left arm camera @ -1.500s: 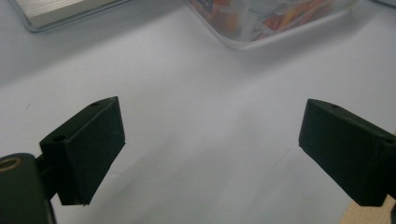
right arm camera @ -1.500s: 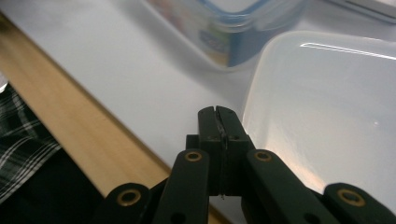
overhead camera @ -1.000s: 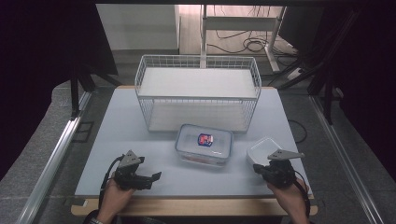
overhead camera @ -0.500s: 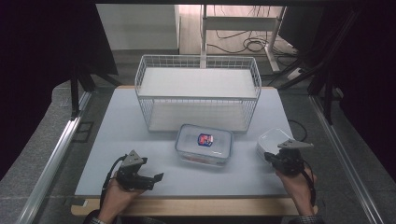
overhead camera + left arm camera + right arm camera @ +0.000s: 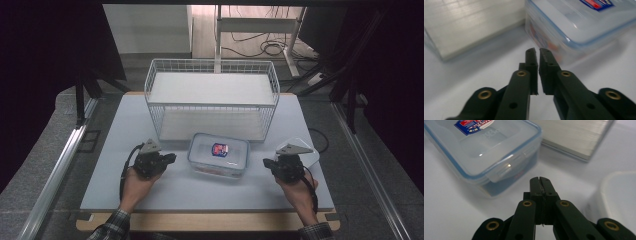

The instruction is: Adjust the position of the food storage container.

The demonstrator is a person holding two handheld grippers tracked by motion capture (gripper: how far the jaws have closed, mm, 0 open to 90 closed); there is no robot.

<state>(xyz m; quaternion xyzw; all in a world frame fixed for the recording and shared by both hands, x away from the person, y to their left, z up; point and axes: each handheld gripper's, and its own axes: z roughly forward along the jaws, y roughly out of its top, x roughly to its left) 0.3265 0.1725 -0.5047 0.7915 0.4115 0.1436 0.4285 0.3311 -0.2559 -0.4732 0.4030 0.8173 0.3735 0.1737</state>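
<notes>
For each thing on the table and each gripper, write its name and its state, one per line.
Clear container: lid on, flat on the table, untouched.
Wire basket: upright, nothing inside.
White container: on the table behind the right gripper.
Left gripper: jaws just closed, nothing between.
Right gripper: jaws shut, nothing held.

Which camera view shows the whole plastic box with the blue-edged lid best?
The high view: the box sits whole on the table, in front of the wire basket. The left gripper view catches one blurred corner; the right gripper view shows its lid and one clip.
</notes>
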